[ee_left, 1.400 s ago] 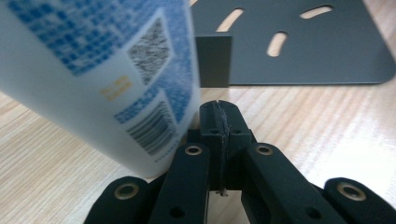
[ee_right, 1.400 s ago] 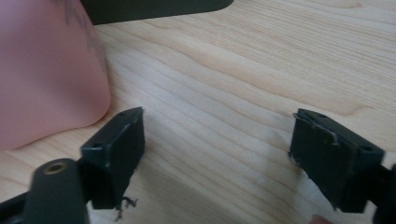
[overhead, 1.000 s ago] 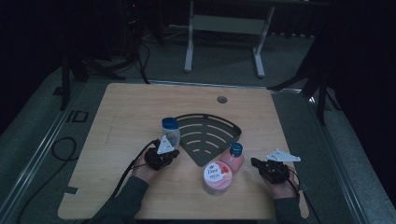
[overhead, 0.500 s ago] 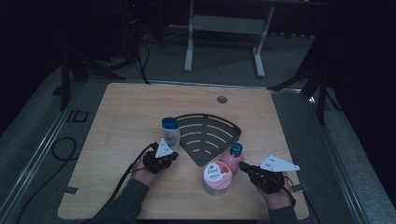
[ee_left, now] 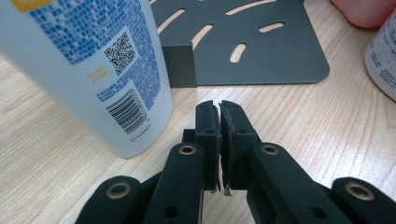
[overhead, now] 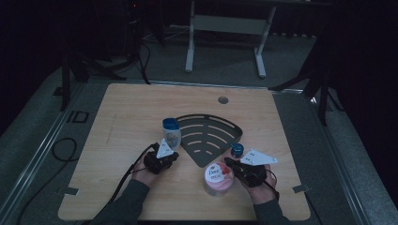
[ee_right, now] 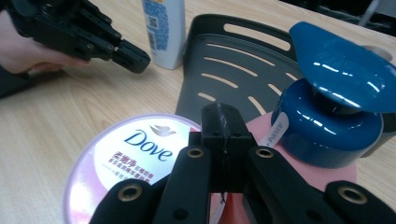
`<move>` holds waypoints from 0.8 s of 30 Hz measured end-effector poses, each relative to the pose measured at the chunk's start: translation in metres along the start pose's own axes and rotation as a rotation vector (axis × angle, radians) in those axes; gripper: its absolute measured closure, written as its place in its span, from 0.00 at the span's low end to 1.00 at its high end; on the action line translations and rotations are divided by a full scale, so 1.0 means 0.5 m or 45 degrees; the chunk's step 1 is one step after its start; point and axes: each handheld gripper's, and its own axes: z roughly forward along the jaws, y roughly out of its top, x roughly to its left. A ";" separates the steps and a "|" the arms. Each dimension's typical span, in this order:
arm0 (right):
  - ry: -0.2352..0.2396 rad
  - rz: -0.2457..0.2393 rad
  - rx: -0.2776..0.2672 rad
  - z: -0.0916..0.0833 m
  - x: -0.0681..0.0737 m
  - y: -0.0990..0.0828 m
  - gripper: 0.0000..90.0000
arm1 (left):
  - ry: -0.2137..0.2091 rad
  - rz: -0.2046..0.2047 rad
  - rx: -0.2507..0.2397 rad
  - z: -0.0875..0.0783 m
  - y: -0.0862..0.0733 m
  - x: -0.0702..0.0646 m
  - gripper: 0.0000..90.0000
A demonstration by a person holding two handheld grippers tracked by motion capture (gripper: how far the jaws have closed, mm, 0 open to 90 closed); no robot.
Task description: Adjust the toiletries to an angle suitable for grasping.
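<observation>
Pink, smooth plastic: Dove jar (overhead: 218, 178) on the table's near edge, just left of the right gripper (ee_right: 219, 116), jaws shut, empty. Probably light, stiff, slippery; best gripped across the lid rim. Left gripper (ee_left: 219, 112) likewise closed, beside the white bottle (ee_left: 88, 65).

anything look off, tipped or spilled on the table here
Little stands out. The white bottle stands upright beside the dark slotted rack, the Dove jar sits lid-up, and nothing is spilled. One oddity: the pump bottle's blue top seems to sit tilted.
</observation>
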 end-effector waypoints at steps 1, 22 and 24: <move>-0.007 0.002 0.003 0.002 0.000 0.000 1.00 | -0.001 0.001 -0.001 0.000 0.000 0.000 0.96; -0.018 0.040 0.017 0.009 -0.017 -0.014 1.00 | 0.003 -0.003 -0.010 -0.003 0.001 0.001 0.96; -0.018 0.047 0.021 0.007 -0.022 -0.016 1.00 | 0.001 0.000 -0.008 -0.002 0.001 0.001 0.96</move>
